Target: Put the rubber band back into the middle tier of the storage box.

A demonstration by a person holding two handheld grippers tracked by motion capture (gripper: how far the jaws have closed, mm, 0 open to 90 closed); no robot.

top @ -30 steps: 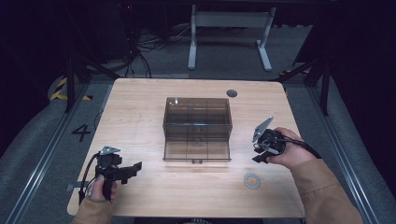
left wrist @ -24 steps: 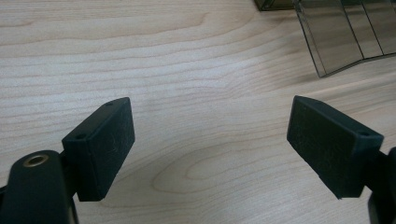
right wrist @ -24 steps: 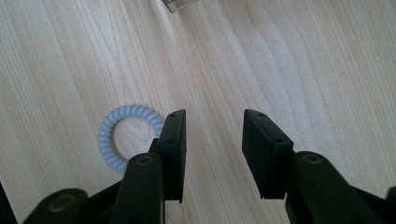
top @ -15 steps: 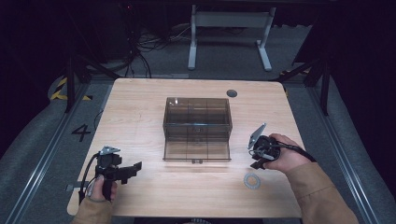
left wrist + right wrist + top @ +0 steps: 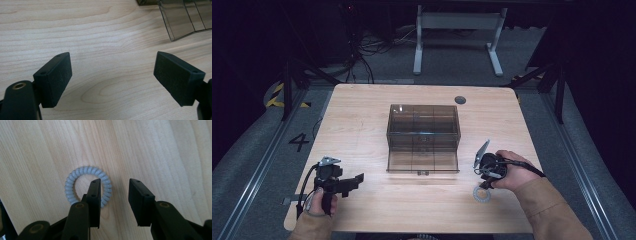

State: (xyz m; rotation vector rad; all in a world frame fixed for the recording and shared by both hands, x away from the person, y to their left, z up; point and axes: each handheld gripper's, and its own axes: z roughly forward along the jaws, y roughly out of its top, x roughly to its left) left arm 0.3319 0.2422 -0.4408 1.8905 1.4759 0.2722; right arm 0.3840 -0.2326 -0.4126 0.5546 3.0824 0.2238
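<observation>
Hair tie (image 5: 88,186) under right gripper (image 5: 113,187)

Smoky clear box (image 5: 423,137) mid-table (image 5: 362,110); right claw (image 5: 484,175) just above pale coiled ring (image 5: 482,194); left claw (image 5: 349,182) near front-left.

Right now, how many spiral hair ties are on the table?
1. The spiral hair tie lies flat on the table near its front right, just under the right gripper. None is visible in the tinted box.
</observation>
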